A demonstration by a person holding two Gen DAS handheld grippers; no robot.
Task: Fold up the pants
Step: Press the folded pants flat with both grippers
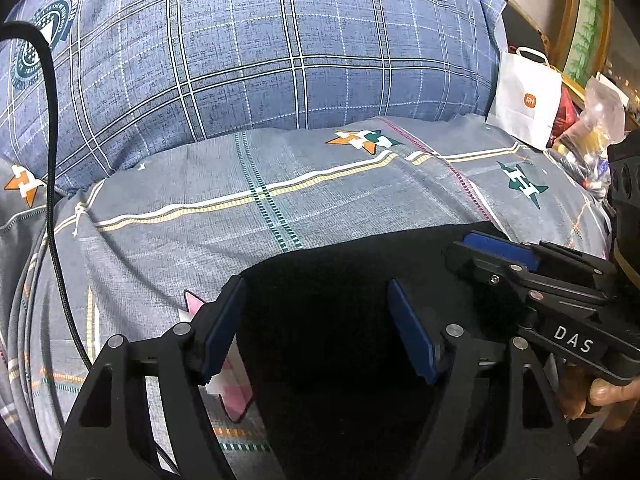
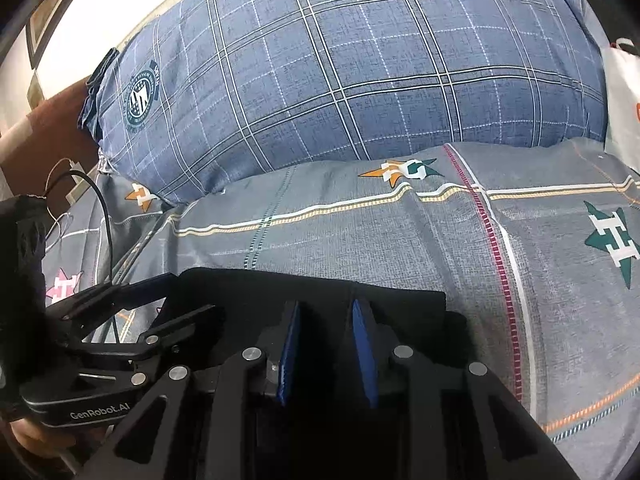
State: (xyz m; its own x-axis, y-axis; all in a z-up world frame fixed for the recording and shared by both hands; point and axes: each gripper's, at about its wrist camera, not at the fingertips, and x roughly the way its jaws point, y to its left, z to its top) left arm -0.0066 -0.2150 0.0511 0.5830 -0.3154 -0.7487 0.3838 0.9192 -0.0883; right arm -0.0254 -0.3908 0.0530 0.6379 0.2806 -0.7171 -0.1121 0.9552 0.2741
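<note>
The black pants (image 1: pixel 340 288) lie folded on the grey patterned bed sheet (image 1: pixel 280 184). Their far edge runs straight across both views. My left gripper (image 1: pixel 318 292) is open, its blue pads spread wide over the left part of the pants. My right gripper (image 2: pixel 326 312) hovers over the pants (image 2: pixel 320 286) near their right end, its blue pads a narrow gap apart with only dark cloth seen between them. It also shows at the right of the left wrist view (image 1: pixel 500 248). The left gripper shows at the left of the right wrist view (image 2: pixel 132 300).
A large blue plaid pillow (image 1: pixel 260 48) lies behind the pants. A white paper bag (image 1: pixel 524 96) and plastic-wrapped items (image 1: pixel 592 120) sit at the far right. A black cable (image 1: pixel 50 160) hangs at the left. A wooden headboard (image 2: pixel 44 120) stands at the far left.
</note>
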